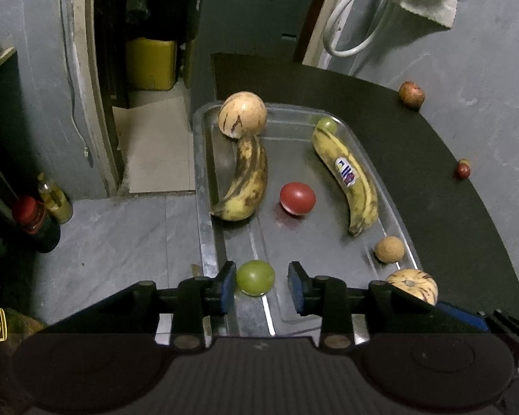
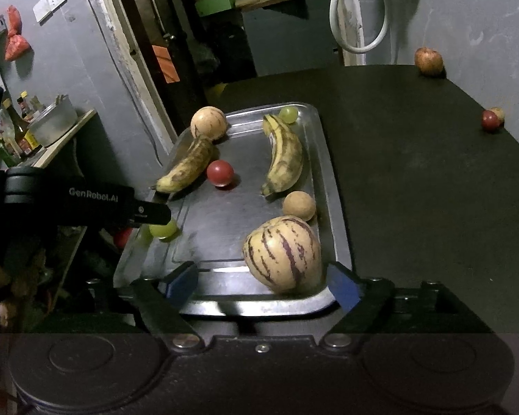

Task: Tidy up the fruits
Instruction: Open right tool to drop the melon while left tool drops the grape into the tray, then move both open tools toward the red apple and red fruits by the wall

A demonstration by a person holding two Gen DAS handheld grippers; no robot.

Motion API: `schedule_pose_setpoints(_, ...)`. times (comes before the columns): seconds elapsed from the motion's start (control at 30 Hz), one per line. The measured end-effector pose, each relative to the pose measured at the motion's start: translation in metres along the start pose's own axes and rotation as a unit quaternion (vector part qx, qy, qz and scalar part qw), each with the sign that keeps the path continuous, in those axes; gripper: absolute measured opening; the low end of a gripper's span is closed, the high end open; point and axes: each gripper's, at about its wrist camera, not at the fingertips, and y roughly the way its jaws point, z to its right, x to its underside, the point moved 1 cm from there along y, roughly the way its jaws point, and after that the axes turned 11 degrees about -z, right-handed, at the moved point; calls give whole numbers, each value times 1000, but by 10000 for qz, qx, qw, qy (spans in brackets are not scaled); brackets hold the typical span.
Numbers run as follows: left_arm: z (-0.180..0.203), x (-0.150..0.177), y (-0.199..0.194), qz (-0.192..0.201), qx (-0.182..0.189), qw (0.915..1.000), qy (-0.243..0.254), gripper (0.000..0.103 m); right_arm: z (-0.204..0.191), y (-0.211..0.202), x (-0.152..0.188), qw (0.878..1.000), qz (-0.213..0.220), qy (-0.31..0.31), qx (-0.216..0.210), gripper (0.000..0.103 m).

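Note:
A metal tray (image 1: 391, 204) (image 2: 332, 186) on a dark table holds two bananas (image 1: 245, 180) (image 1: 349, 176), a red fruit (image 1: 297, 198), two striped melons (image 1: 242, 114) (image 2: 282, 254), a brown round fruit (image 1: 389, 249) and two green grapes. My left gripper (image 1: 261, 285) is open around the near green grape (image 1: 255, 277), which touches the left pad; a gap remains on the right. My right gripper (image 2: 263, 283) is open, its pads either side of the near striped melon without touching it.
On the table outside the tray lie an apple (image 2: 429, 61) at the far edge and a small red fruit (image 2: 489, 120) with another behind it. Bottles (image 1: 38, 221) stand on the floor at left. A white hose (image 2: 360, 14) hangs on the wall.

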Motion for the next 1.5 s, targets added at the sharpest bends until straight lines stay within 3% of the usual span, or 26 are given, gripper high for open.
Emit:
schedule_pose_setpoints(0.07, 1, 2, -6, 57, 5, 10000, 44, 42, 0, -7, 3, 10000, 28, 33, 22, 87)
schedule_pose_setpoints(0.2, 1, 8, -18, 178, -15, 9997, 136, 64, 0, -19, 10, 9999, 82, 95, 38, 93)
schedule_pose_setpoints(0.53, 4, 33, -52, 394, -174, 9979, 485, 97, 2, -46, 28, 9991, 79, 260, 331, 102)
schedule_pose_setpoints(0.77, 3, 46, -59, 13, -223, 9979, 606, 99, 18, -58, 38, 9925, -164, 726, 974, 102)
schedule_pose_setpoints(1.1, 29, 42, -56, -138, -107, 9942, 1064, 101, 54, -89, 47, 9772, 164, 1438, 1552, 102)
schedule_pose_setpoints(1.3, 48, 20, -56, -95, -70, 9908, 1350, 102, 66, -112, 36, 9710, 465, 1405, 1876, 102)
schedule_pose_setpoints(1.5, 60, -27, -56, -131, 123, 9898, 1411, 102, 83, -133, 14, 9655, 763, 1068, 2248, 102)
